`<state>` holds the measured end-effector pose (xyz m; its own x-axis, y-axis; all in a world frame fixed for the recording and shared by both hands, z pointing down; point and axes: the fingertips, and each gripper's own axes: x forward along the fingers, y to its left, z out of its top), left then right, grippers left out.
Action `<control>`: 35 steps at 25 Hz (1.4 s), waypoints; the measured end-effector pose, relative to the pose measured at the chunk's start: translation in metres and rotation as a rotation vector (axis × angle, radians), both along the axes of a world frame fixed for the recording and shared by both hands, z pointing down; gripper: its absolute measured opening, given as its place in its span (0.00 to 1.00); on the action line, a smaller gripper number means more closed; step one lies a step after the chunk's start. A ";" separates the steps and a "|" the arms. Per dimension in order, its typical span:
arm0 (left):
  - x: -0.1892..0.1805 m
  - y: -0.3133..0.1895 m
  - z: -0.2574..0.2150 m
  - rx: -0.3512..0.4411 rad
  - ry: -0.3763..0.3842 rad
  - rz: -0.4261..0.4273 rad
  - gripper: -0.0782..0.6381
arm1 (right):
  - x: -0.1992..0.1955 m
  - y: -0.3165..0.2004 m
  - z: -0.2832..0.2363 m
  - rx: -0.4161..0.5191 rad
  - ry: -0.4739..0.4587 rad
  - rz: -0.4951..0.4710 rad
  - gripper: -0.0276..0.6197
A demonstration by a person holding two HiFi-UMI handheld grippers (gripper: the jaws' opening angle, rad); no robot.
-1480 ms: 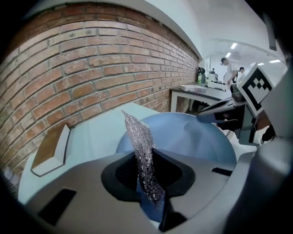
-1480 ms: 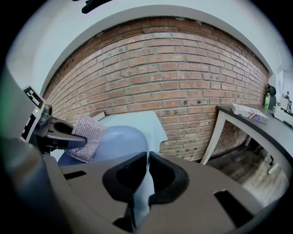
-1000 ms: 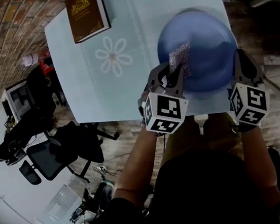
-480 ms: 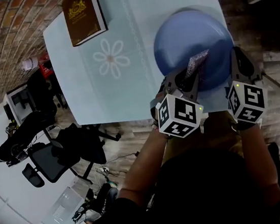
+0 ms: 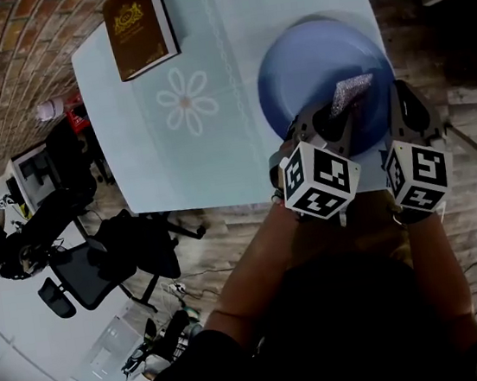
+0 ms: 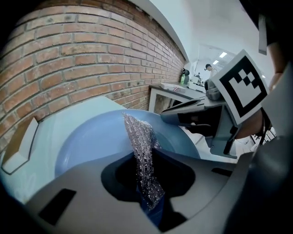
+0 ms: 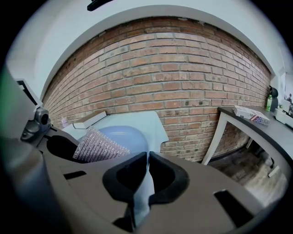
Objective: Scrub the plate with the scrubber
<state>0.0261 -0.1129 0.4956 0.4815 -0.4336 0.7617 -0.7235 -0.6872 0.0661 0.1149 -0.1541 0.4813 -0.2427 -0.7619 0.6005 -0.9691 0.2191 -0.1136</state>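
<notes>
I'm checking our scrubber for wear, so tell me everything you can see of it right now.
The scrubber is a thin, silvery, glittery mesh pad, flattened and slightly crumpled. The left gripper is shut on its lower end, so it sticks out edge-on over the blue plate. Whether its tip touches the plate cannot be told.

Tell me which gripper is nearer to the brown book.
Left. The left gripper holds the scrubber over the plate, toward the person and rightward from the book; the right gripper grips the plate's right rim, farther off.
</notes>
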 end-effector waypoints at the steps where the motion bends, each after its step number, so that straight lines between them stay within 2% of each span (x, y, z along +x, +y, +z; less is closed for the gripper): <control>1: 0.001 -0.003 0.001 0.001 0.003 -0.002 0.22 | 0.000 0.000 0.000 0.000 0.000 -0.002 0.11; 9: 0.004 -0.035 0.002 0.022 0.020 -0.019 0.22 | 0.000 0.000 -0.002 -0.001 0.006 -0.012 0.11; 16: -0.018 -0.057 0.003 0.028 0.004 -0.084 0.22 | -0.001 0.001 -0.002 0.003 0.020 -0.022 0.11; 19: -0.036 -0.065 0.004 0.022 -0.022 -0.128 0.22 | -0.001 0.000 0.000 0.004 0.022 -0.023 0.11; 24: -0.063 -0.065 0.002 0.033 -0.136 -0.170 0.22 | -0.001 -0.001 0.000 0.008 0.031 -0.020 0.11; 27: -0.069 -0.058 0.003 0.010 -0.164 -0.189 0.22 | -0.001 -0.001 0.000 0.011 0.036 -0.019 0.11; 31: -0.079 -0.040 0.003 -0.032 -0.187 -0.194 0.22 | -0.002 0.001 0.000 0.011 0.038 -0.024 0.11; 35: -0.088 -0.019 0.002 -0.056 -0.243 -0.162 0.22 | -0.002 0.001 0.000 0.011 0.039 -0.026 0.11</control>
<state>-0.0623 -0.1318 0.4971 0.2094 -0.4445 0.8710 -0.8229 -0.5613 -0.0886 0.1126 -0.1528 0.4812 -0.2392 -0.7623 0.6014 -0.9667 0.2451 -0.0738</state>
